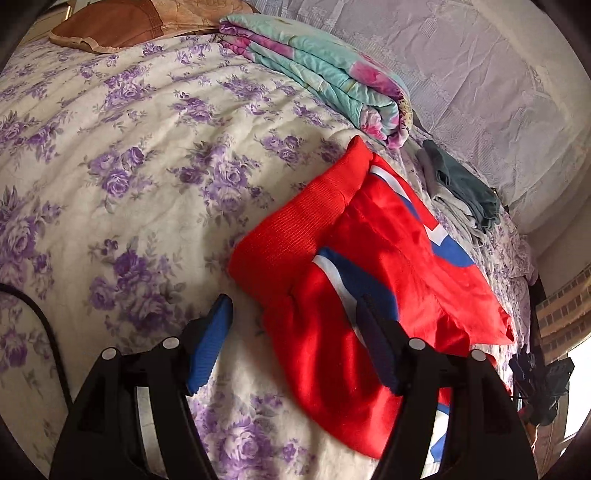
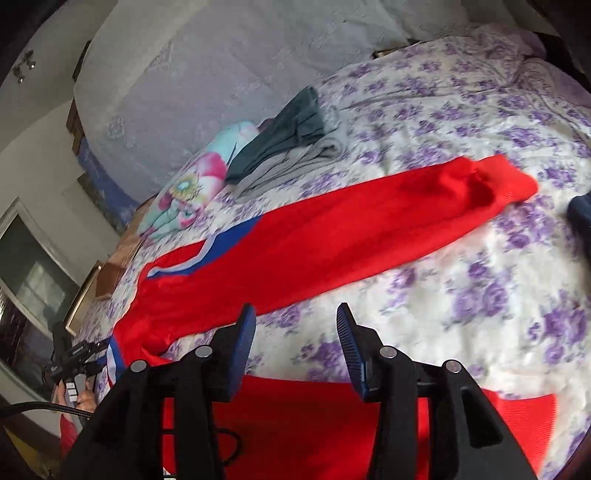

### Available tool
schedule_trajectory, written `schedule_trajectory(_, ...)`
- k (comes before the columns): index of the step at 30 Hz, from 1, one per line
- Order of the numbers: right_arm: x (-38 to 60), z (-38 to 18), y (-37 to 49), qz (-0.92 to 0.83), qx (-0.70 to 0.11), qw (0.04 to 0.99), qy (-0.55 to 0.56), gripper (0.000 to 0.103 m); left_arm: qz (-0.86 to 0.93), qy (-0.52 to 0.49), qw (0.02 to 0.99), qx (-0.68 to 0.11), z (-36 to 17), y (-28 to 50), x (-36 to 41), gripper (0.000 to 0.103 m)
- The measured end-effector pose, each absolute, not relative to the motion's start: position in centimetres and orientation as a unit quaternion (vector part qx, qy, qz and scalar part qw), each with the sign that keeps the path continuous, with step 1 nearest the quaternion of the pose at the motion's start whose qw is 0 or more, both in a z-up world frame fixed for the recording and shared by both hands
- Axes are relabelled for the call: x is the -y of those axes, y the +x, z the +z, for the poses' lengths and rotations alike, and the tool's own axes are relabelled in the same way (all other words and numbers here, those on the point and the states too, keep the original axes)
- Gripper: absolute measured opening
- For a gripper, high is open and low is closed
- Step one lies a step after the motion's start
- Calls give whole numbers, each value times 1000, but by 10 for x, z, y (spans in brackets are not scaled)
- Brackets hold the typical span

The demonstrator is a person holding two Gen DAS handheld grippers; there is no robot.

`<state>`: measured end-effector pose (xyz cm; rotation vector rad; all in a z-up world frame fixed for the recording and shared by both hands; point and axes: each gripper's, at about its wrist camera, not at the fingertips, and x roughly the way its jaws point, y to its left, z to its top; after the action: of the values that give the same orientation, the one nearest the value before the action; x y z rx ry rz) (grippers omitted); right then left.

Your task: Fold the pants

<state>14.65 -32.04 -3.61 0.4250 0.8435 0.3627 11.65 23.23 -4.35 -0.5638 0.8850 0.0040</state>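
Note:
Red pants [image 1: 369,273] with blue and white stripes lie on the floral bed cover [image 1: 129,166]. In the left wrist view the ribbed waistband end is near, bunched and partly folded over. My left gripper [image 1: 295,314] is open just above that end, its right finger over the fabric, holding nothing. In the right wrist view one red leg [image 2: 332,236] stretches across the bed to a ribbed cuff, and the other leg [image 2: 406,413] lies under my right gripper [image 2: 297,317]. The right gripper is open and empty above the bare gap between the legs.
A folded floral blanket [image 1: 317,77] lies at the bed's head by a brown pillow [image 1: 110,22]. Folded grey and dark teal clothes [image 2: 291,144] lie past the pants. A dark garment [image 2: 580,214] sits at the right edge. A black cable [image 1: 40,317] runs at the left.

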Motion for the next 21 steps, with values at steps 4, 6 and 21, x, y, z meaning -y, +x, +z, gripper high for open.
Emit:
schedule_trajectory(4,319,-48,136,157,-420,872,197,54,42,-245,873,-420,-44,118,-223,46)
schedule_trajectory(6,340,-32,108,137,-386,886,216,55,30,-268,868,-417,-44,113,-228,33)
schedule_trajectory(21,423,-73,18,97,-390,847,348,49,19,-307,857,-414,-49,104,-230,14)
